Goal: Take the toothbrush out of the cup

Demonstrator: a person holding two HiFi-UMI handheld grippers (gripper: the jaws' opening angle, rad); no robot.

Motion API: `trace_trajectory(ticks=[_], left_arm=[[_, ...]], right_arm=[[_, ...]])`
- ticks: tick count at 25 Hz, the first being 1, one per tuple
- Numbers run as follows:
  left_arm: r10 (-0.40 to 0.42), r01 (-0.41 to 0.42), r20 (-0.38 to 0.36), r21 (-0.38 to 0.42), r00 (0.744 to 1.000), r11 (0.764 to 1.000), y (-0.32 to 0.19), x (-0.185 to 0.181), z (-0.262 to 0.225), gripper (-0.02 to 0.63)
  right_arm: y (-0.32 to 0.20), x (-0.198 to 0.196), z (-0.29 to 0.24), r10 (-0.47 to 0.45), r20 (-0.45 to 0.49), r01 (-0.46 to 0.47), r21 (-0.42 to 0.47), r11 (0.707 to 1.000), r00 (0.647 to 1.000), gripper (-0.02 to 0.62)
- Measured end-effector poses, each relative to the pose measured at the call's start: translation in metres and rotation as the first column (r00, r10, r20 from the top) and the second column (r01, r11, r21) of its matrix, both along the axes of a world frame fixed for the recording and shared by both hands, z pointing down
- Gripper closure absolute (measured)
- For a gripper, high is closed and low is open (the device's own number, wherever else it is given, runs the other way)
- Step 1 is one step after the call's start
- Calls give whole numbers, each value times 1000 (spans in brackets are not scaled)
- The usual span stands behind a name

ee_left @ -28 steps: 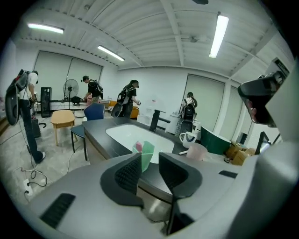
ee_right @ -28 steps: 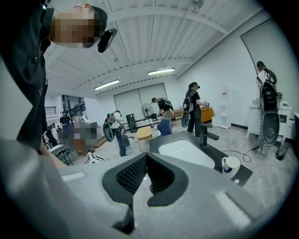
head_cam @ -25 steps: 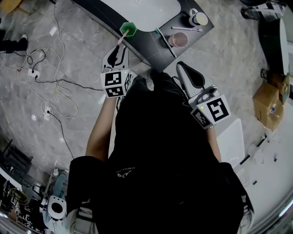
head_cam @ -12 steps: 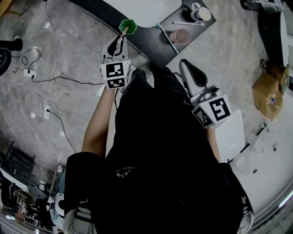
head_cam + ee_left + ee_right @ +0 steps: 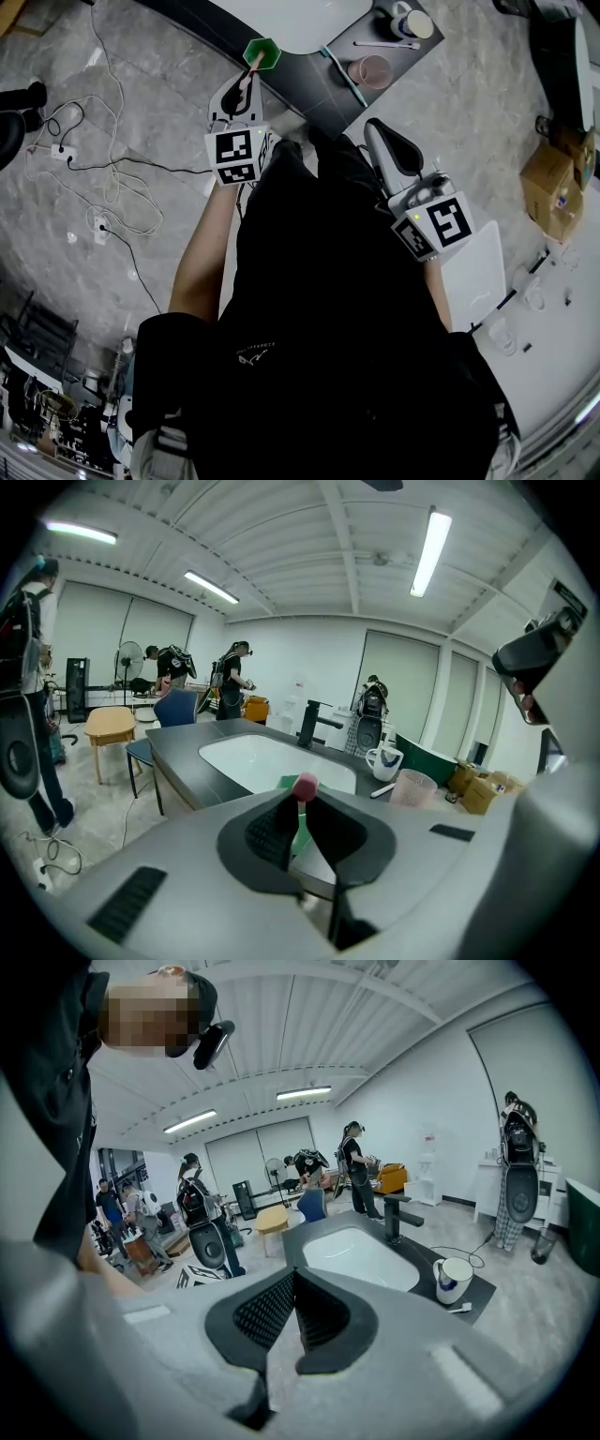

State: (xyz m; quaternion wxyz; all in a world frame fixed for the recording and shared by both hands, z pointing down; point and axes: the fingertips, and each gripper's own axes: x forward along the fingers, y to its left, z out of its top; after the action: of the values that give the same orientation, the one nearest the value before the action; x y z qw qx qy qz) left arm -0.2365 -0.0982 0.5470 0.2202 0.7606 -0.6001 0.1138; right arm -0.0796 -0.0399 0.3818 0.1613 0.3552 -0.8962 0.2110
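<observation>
Left hand-held gripper (image 5: pixel 298 806) has just been closing, and it's now pinched on the toothbrush (image 5: pixel 305 786) high on the handle, pink end poking up above the pads. The brush stands in the green cup (image 5: pixel 263 53) at the near edge of the dark table (image 5: pixel 309 98), beside the sink (image 5: pixel 253 759). It looks thin, light and stiff, probably slick plastic, so a firm high hold and a straight pull should keep that light cup from tipping. Right hand-held gripper (image 5: pixel 292 1283) hangs back, jaws together, empty. No brand or writing is legible on brush or cup.
</observation>
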Motion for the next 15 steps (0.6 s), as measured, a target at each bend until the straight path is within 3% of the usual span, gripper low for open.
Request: trace_trajectory(ticks=[15], left_arm=[[-53,54,-12,92,999,994,24,-4,-50,581]], right_arm=[[20,3,-5,-51,47,50,15,999,998,589]])
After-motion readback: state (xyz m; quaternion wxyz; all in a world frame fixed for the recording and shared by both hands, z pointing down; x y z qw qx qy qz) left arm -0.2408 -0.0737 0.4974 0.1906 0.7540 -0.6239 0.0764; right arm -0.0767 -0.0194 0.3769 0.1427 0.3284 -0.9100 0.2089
